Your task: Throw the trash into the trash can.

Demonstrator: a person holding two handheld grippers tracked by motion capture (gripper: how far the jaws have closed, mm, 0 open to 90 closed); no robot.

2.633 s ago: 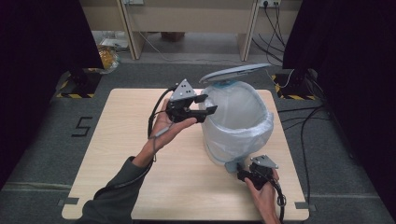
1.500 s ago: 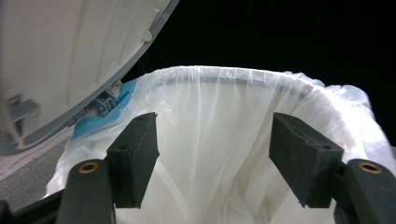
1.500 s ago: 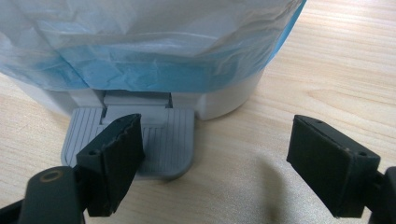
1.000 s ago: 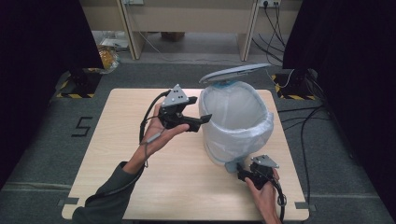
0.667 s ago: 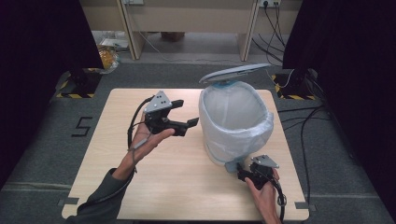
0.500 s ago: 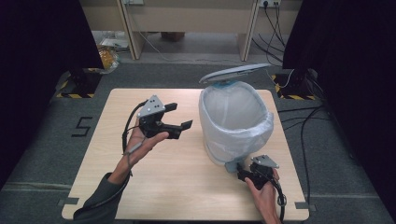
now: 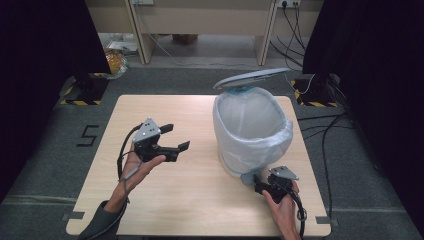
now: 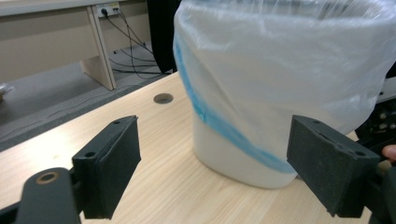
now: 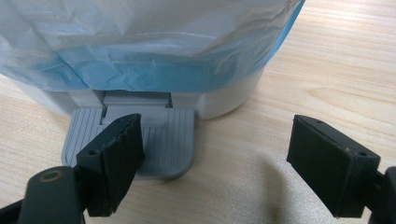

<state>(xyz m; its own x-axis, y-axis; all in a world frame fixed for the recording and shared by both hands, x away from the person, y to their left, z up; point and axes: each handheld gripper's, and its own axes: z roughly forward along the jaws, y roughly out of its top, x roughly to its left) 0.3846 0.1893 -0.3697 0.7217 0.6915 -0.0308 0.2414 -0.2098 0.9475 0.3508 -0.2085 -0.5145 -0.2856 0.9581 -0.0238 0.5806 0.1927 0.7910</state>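
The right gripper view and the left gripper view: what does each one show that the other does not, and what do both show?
Right gripper view alone: the grey ribbed pedal at the bin's foot, with one jaw of the open right hand-held gripper over it.

Left gripper view alone: a round hole in the table, the floor and cables behind it, and part of the other hand at the right edge.

Both: the white bin in its clear, blue-banded liner, the wooden table, and open black jaws.

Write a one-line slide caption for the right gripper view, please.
Open right claw over the grey pedal of a bag-lined bin on a wooden table.
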